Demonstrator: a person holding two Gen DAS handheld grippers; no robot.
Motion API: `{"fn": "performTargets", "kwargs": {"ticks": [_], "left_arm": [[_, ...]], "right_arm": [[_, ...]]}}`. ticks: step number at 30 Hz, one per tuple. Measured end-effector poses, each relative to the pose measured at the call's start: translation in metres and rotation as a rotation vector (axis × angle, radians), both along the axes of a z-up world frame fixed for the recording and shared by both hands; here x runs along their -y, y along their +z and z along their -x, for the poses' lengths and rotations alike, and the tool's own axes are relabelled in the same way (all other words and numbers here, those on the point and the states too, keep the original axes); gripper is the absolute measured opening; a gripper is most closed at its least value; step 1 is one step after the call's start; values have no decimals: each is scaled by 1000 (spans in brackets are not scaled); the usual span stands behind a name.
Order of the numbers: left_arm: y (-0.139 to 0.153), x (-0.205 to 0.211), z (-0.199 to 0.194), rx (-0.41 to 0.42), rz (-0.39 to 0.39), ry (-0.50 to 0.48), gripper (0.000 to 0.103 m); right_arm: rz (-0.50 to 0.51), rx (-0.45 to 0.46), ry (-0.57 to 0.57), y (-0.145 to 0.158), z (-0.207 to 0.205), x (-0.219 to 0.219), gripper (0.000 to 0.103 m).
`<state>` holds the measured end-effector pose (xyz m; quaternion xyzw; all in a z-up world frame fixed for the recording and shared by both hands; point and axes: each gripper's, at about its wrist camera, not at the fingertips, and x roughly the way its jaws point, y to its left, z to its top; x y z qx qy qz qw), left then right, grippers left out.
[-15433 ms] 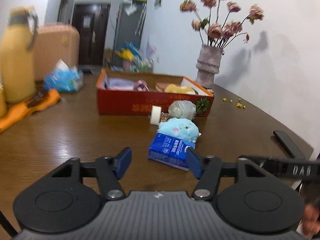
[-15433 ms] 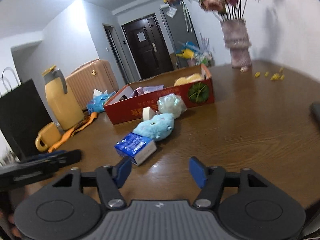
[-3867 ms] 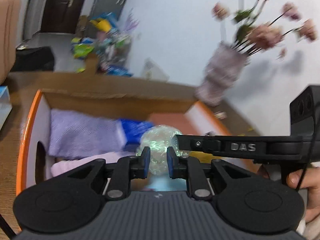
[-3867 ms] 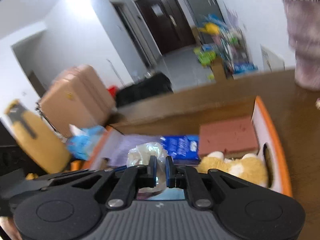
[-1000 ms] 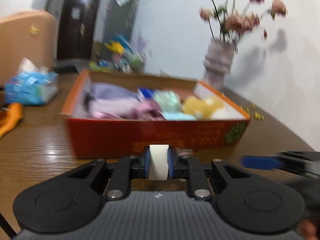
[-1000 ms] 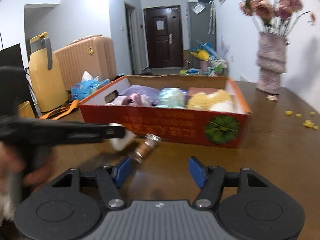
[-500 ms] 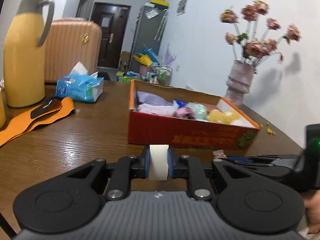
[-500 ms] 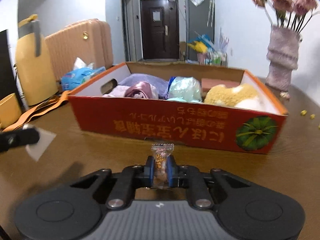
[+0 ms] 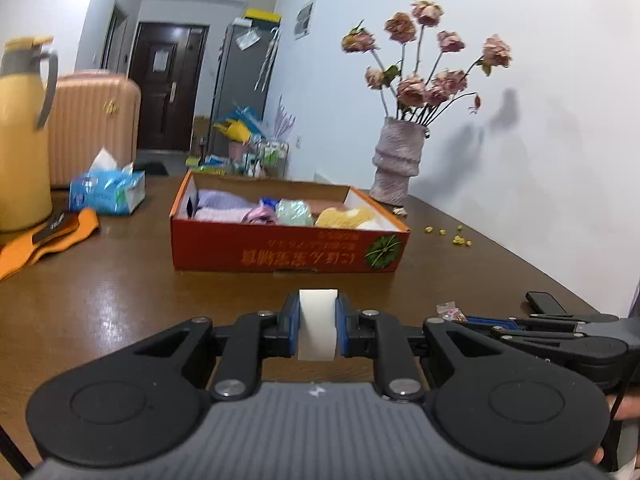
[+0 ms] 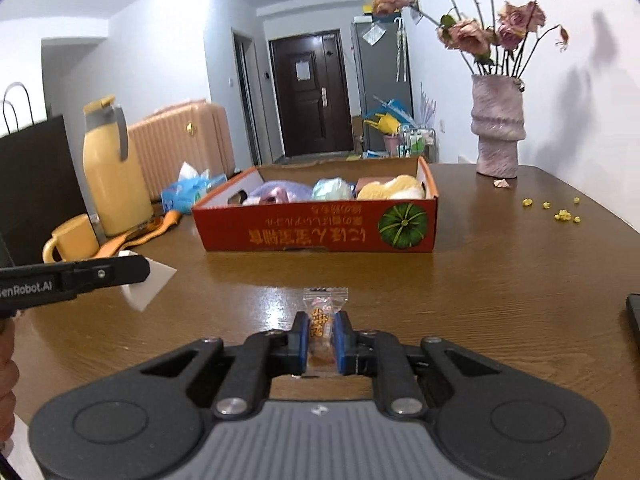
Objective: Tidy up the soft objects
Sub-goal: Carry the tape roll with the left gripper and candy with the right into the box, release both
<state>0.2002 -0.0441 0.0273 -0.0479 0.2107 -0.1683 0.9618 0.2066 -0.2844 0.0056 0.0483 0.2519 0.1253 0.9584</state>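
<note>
My left gripper (image 9: 318, 328) is shut on a white tape roll (image 9: 317, 320) and holds it above the table, well in front of the red cardboard box (image 9: 288, 252). The roll also shows in the right wrist view (image 10: 146, 284). My right gripper (image 10: 322, 338) is shut on a clear-wrapped candy (image 10: 323, 316), also back from the box (image 10: 320, 228). The box holds purple cloth (image 9: 224, 208), a pale green bundle (image 9: 294, 211) and a yellow plush (image 9: 340, 216).
A vase of dried roses (image 9: 400, 168) stands behind the box on the right. A yellow jug (image 10: 110, 176), a yellow mug (image 10: 72, 238), an orange strap (image 9: 44, 236) and a tissue pack (image 9: 106, 192) sit on the left. A phone (image 9: 544, 300) lies at the right edge.
Both grippers have drawn back from the box, the left with the tape roll, the right with the candy. The box now looks farther away in both views.
</note>
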Motion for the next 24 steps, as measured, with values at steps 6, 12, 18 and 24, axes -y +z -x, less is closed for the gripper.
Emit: {"fn": "performTargets", "kwargs": {"ticks": [6, 12, 18, 24], "left_arm": [[34, 1, -31, 68, 15, -18, 18], [81, 13, -144, 44, 46, -55, 18], [49, 47, -291, -189, -36, 35, 18], [-13, 50, -352, -328, -95, 110, 34]], "right_arm": [[-20, 43, 36, 19, -12, 4, 13], [41, 122, 104, 73, -87, 1, 13], [37, -160, 109, 68, -246, 1, 13], [147, -376, 50, 16, -320, -9, 17]]}}
